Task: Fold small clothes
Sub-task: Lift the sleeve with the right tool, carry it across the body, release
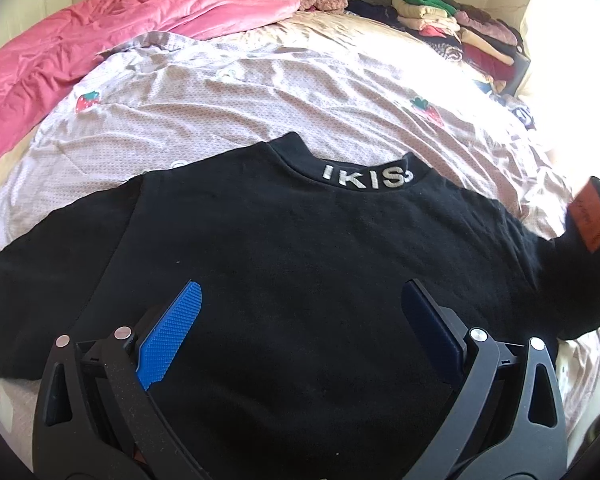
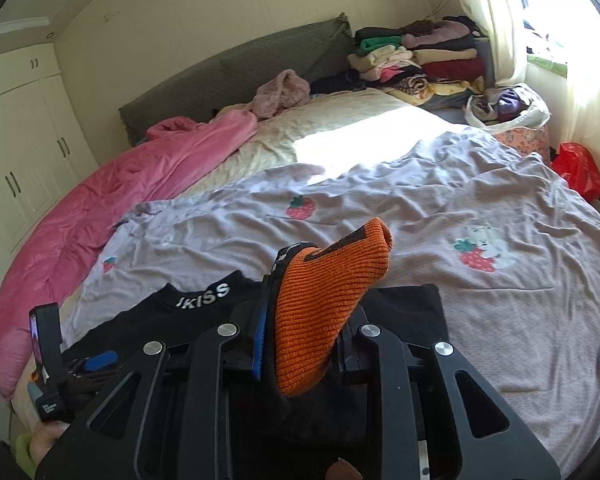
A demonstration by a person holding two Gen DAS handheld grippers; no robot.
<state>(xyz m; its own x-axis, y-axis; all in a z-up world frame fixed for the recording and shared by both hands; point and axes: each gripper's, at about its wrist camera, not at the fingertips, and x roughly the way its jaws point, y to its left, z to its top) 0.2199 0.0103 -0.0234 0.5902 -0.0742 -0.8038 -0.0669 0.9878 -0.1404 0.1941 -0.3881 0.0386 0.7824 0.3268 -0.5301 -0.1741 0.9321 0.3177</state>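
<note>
A small black top with a white-lettered collar lies flat on the lilac strawberry sheet. My left gripper hovers open over its lower body, blue pads spread wide, holding nothing. My right gripper is shut on the top's orange ribbed cuff and holds that sleeve lifted above the bed. The black top and its collar also show below in the right wrist view. The lifted sleeve with an orange patch shows at the right of the left wrist view.
A pink blanket lies along the left side of the bed. Stacked folded clothes sit at the far corner by the headboard. A white bag of clothes and a red bag are at the window side.
</note>
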